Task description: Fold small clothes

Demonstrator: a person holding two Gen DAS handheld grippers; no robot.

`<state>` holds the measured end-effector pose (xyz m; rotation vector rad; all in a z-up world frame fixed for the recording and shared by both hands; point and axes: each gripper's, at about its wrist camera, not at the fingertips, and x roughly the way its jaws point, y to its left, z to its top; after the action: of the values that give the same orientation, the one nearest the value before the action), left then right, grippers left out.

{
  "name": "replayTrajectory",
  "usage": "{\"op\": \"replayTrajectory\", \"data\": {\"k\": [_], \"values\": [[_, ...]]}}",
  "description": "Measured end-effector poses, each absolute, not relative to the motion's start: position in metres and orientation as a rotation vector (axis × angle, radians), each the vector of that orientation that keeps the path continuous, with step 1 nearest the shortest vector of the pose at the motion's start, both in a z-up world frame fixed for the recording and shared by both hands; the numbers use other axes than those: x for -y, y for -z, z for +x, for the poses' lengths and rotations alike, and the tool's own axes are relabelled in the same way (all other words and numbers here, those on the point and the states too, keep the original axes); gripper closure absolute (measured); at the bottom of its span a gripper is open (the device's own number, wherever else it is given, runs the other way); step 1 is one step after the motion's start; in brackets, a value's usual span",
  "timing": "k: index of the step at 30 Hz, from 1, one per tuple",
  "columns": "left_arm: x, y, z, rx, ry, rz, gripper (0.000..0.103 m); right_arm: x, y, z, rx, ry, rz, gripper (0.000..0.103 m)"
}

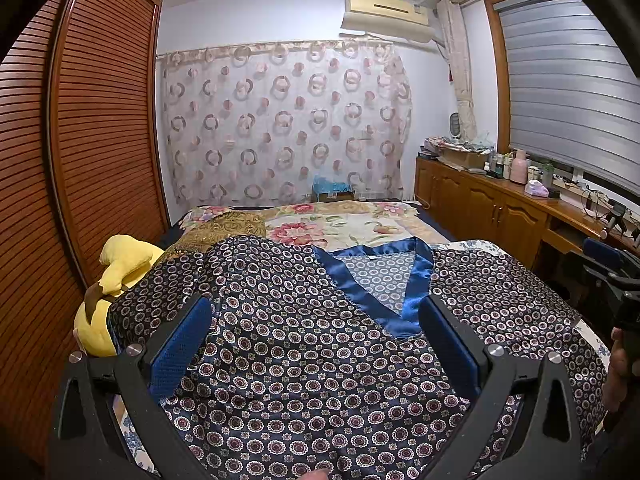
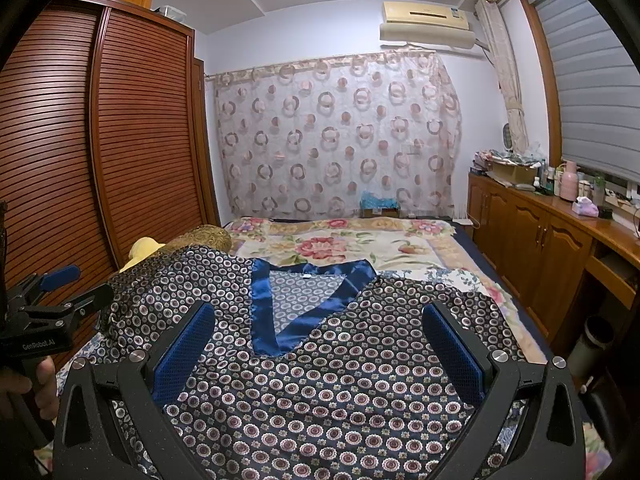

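Note:
A dark patterned satin top (image 1: pixel 320 344) with a shiny blue V-neck trim (image 1: pixel 384 280) lies spread flat on the bed, neck pointing away from me. My left gripper (image 1: pixel 316 312) hovers open above its left half, nothing between the blue pads (image 1: pixel 180 348). In the right wrist view the same top (image 2: pixel 340 380) fills the foreground with the blue V-neck trim (image 2: pixel 304 300) ahead. My right gripper (image 2: pixel 320 316) is open over the right half, empty. The left gripper (image 2: pixel 76 288) shows at the left edge, held by a hand (image 2: pixel 24 392).
A yellow plush toy (image 1: pixel 116 280) lies at the bed's left edge beside the slatted wooden wardrobe (image 1: pixel 80 140). A floral bedspread (image 2: pixel 348 244) covers the far bed. Wooden cabinets (image 2: pixel 540 248) with bottles and clutter run along the right under the window.

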<state>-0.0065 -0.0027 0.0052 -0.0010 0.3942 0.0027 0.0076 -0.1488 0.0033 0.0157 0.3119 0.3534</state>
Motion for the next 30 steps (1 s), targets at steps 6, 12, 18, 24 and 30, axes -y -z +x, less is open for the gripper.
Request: {"op": "replayTrajectory", "data": {"k": [6,12,18,24,30], "values": [[0.0036,-0.0073,-0.008,-0.386,-0.004,0.0,0.0,0.1492,-0.0027,0.0077,-0.311,-0.356,0.017,0.0],[0.0042,-0.0086,-0.0094,-0.388,-0.003,0.004,0.0,0.149,-0.0025,0.0084,-0.31,-0.357,0.018,0.0],[0.006,-0.0087,-0.009,-0.388,0.0,0.006,0.0,0.1488,-0.0025,0.0086,-0.308,-0.358,0.02,0.0],[0.0074,-0.0093,-0.0101,-0.387,0.001,0.007,0.0,0.1487,-0.0023,0.0091,-0.307,-0.359,0.021,0.0],[0.0077,-0.0092,-0.0101,-0.387,0.0,0.007,0.0,0.149,-0.0015,0.0093,-0.302,-0.363,0.021,0.0]]}}
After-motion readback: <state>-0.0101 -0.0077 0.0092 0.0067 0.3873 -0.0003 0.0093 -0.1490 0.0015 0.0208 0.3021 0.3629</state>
